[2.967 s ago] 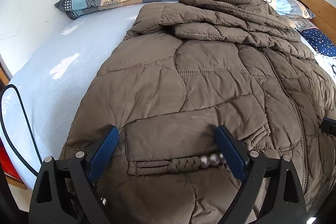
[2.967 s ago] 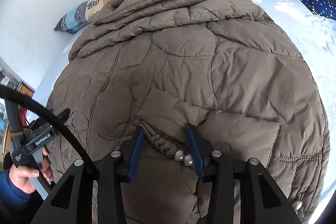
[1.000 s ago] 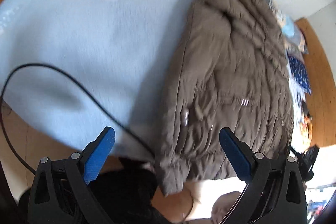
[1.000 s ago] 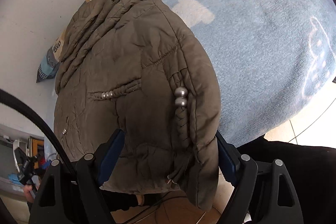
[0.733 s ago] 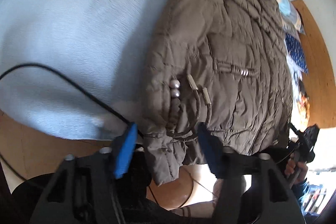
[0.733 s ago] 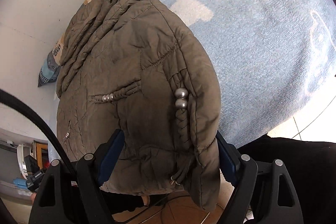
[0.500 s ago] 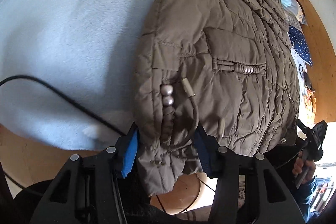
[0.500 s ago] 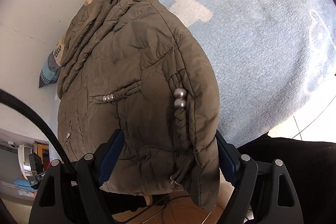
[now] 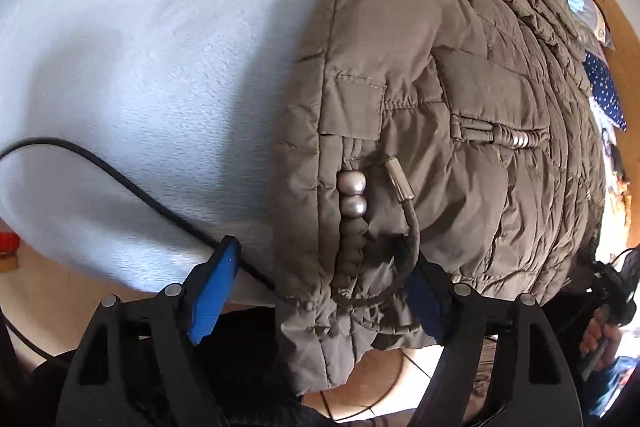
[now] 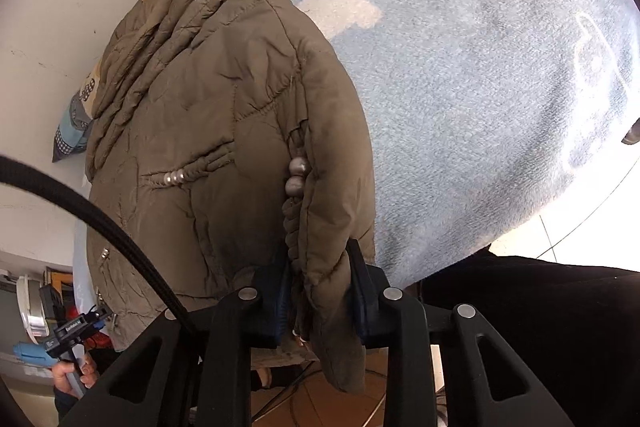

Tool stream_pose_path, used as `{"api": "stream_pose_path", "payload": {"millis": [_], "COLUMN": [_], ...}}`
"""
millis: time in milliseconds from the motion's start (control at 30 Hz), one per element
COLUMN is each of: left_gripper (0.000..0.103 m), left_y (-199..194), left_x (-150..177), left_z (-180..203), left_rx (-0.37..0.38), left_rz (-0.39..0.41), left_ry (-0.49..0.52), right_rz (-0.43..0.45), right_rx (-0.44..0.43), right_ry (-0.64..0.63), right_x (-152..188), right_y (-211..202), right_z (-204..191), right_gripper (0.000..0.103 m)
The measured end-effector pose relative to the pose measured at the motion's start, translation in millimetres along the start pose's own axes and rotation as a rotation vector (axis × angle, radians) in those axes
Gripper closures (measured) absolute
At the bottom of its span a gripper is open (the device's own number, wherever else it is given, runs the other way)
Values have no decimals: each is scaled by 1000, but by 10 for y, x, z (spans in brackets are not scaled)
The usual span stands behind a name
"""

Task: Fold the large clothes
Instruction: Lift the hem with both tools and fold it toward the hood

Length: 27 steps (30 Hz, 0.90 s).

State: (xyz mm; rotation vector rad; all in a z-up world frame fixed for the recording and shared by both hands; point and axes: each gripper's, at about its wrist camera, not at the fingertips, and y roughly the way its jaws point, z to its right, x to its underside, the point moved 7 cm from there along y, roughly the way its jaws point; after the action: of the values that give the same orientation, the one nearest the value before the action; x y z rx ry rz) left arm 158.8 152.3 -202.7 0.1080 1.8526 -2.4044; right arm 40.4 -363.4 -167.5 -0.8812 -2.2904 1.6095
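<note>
Fingers of your left gripper (image 9: 320,287) stand wide on either side of the hem corner of the brown quilted puffer jacket (image 9: 432,99), which lies on the light blue fleece bedspread (image 9: 140,67). From the right wrist, your right gripper (image 10: 320,291) is clamped on the jacket's opposite hem corner at the bed's edge.

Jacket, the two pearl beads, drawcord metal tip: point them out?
jacket (image 9: 460,39), left wrist view, quilted front panel.
pearl beads (image 9: 351,194), left wrist view, where the two beads meet.
drawcord metal tip (image 9: 399,178), left wrist view, mid-barrel.
</note>
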Motion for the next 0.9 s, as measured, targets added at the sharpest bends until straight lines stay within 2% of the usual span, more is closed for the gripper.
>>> {"api": "stream_pose_path", "payload": {"millis": [67,100,133,233,367,433,600,733,900], "left_gripper": [42,54,63,83,85,85,85,85,85], "left_y": [-4,-8,-34,-169,-395,-471,-666,-917,-1123], "left_x": [2,4,14,47,58,58,6,-61,-193], "left_z": [100,148,185,243,285,330,480,525,681], "left_rx": [19,23,-3,-28,35,42,59,74,85], "left_rz": [-1,-1,13,74,161,198,297,368,438], "left_ry": [54,73,100,131,133,150,212,239,263], "right_rz": [-14,-18,-22,-18,15,34,108,165,189], "right_rx": [12,13,18,29,-5,-46,-216,-272,-327], "right_ry": [14,13,2,-33,-68,-82,-138,-207,-216], "right_x": [2,-3,-8,-5,-8,-24,-127,-204,-265], "right_y": [41,56,70,70,-52,-132,-385,-546,-609], "right_z": [44,44,31,-39,-131,-193,-446,-630,-746], "right_gripper": [73,73,73,82,86,87,87,87,87]}}
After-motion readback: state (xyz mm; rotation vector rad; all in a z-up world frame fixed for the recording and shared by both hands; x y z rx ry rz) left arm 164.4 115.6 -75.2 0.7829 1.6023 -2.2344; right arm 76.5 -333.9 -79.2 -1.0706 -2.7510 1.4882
